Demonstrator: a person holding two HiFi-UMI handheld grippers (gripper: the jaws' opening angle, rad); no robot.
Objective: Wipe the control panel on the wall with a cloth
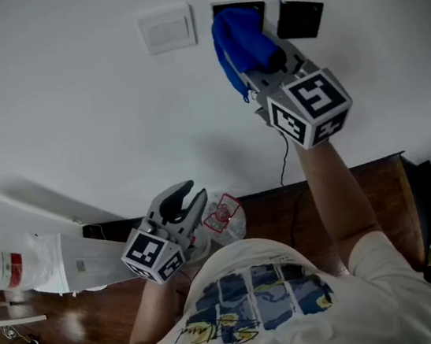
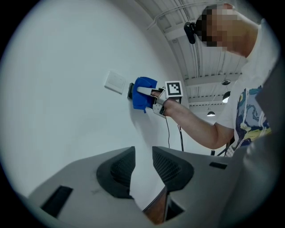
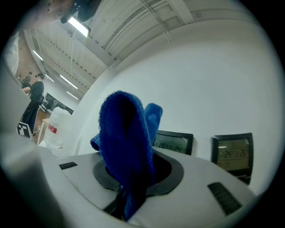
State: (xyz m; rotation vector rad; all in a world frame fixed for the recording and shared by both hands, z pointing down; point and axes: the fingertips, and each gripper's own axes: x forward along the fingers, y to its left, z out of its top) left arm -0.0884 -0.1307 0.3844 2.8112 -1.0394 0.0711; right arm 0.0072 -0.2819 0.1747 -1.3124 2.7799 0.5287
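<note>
Dim, flat indoor light, soft grey shadows on the plain white wall (image 1: 48,111), long ceiling strip light (image 3: 79,26) glaring, gripper views fisheye-curved, corners black.

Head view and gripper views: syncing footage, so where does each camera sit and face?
Head view: on the head, facing the wall; shows both forearms, left gripper, right gripper.
Left gripper view: behind its open jaws, facing the wall; shows the right forearm.
Right gripper view: behind jaws shut on the blue cloth, facing two control panels.
Shared: all show the cloth.
</note>
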